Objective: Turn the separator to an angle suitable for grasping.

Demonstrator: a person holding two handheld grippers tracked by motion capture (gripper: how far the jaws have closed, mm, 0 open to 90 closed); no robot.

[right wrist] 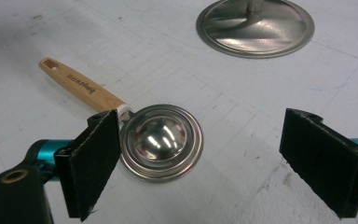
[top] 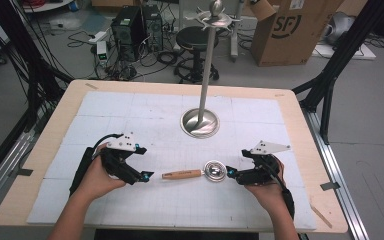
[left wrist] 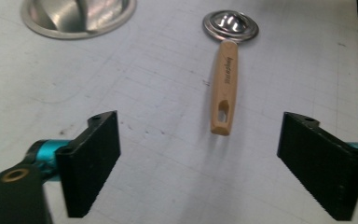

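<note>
Both grippers sit low over the white mat (top: 130, 107), one at each end of the ladle. My left gripper (top: 146, 176) has its jaws spread wide with nothing between them; in the left gripper view (left wrist: 200, 161) the ladle's wooden handle (left wrist: 225, 86) lies flat on the mat ahead of the jaws, its slotted end nearest me and still clear of both pads. My right gripper (top: 231, 173) is just as wide apart and holds nothing. In the right gripper view (right wrist: 200, 161) the ladle's steel bowl (right wrist: 161, 140) rests dome up on its rim, close against the left pad (right wrist: 93, 163), though I cannot tell whether they touch. From the high view the ladle (top: 195, 173) lies across the mat between the two grippers, handle toward my left, bowl toward my right. Beyond it, near the middle of the mat, stands the round steel base (top: 200, 122) of a rack, with its upright pole (top: 208, 60) rising to hooks at the top. That base is well apart from the ladle. Each of my hands wraps the body of its gripper, left hand (top: 97, 177) and right hand (top: 267, 187).
</note>
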